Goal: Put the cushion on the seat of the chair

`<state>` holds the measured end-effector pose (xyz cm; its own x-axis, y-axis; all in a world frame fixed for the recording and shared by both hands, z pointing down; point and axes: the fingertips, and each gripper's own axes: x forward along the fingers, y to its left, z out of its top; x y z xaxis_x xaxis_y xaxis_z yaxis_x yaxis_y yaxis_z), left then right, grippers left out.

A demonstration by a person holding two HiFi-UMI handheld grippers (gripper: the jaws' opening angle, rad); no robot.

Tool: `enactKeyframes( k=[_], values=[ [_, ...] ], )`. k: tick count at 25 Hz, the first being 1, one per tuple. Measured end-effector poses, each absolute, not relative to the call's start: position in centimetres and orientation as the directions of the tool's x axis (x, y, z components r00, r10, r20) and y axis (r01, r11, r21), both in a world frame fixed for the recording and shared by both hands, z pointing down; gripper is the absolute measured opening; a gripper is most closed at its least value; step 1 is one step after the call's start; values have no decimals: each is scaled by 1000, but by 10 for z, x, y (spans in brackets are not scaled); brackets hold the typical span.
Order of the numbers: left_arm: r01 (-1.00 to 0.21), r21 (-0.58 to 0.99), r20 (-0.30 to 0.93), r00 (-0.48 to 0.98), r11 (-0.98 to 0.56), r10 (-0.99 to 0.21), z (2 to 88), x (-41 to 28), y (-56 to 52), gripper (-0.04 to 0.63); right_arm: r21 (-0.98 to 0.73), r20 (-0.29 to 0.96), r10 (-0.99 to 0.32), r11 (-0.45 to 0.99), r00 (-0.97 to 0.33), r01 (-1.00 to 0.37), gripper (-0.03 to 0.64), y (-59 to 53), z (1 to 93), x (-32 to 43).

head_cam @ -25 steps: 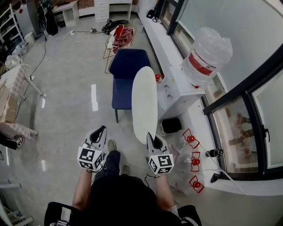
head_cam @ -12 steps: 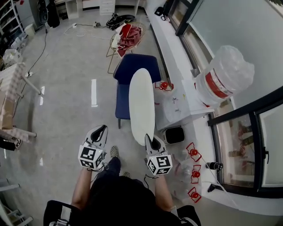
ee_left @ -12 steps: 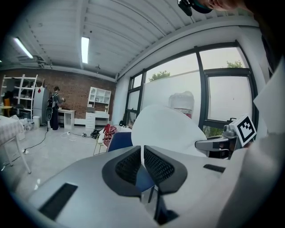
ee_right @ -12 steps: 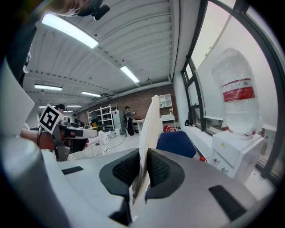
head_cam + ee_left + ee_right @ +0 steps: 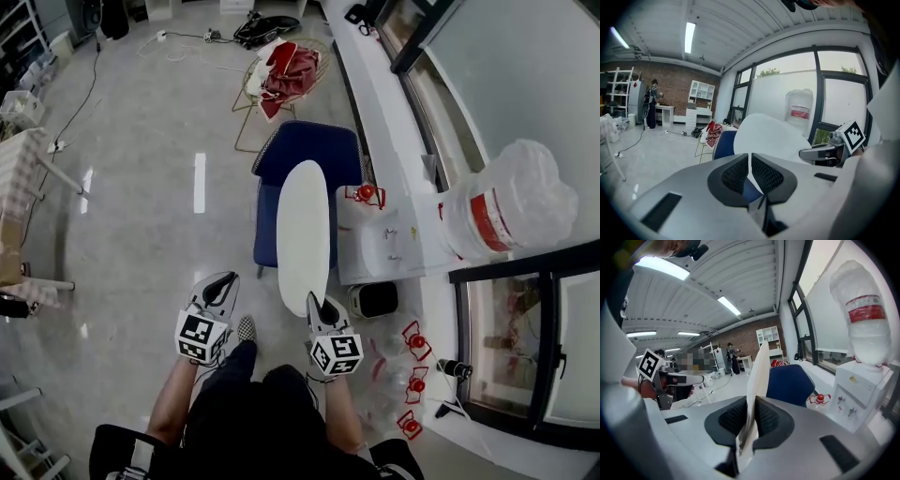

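While the right gripper (image 5: 319,306) has its jaws clamped on the near edge of the white cushion (image 5: 304,225), the cushion reaches forward from it toward the blue chair (image 5: 314,145). Its far end overlaps the right part of the chair seat in the head view. Contact with the seat cannot be determined. The cushion stands on edge between the pads. The left gripper (image 5: 217,289) is on the near side of the chair, level with its left edge. Its jaws are together with nothing between them. A white cabinet (image 5: 384,239) stands just right of the chair. A wire chair with red cloth (image 5: 286,70) stands behind the chair.
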<state>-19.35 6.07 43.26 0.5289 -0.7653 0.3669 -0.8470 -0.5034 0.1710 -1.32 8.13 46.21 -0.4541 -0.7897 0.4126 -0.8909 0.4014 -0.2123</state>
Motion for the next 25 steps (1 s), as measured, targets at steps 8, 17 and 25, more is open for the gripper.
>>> enactKeyframes(
  k=[8, 17, 25],
  values=[
    [-858, 209, 438, 512, -470, -739, 486, -222, 34, 36, -276, 499, -726, 384, -473, -881, 51, 49, 521, -39],
    [-879, 252, 494, 476, -404, -728, 542, -228, 9, 36, -322, 568, -650, 390, -506, -863, 51, 17, 586, -42],
    [-902, 275, 537, 431, -333, -725, 591, -218, -4, 35, -362, 621, -561, 414, -547, -835, 51, 3, 649, -38]
  ],
)
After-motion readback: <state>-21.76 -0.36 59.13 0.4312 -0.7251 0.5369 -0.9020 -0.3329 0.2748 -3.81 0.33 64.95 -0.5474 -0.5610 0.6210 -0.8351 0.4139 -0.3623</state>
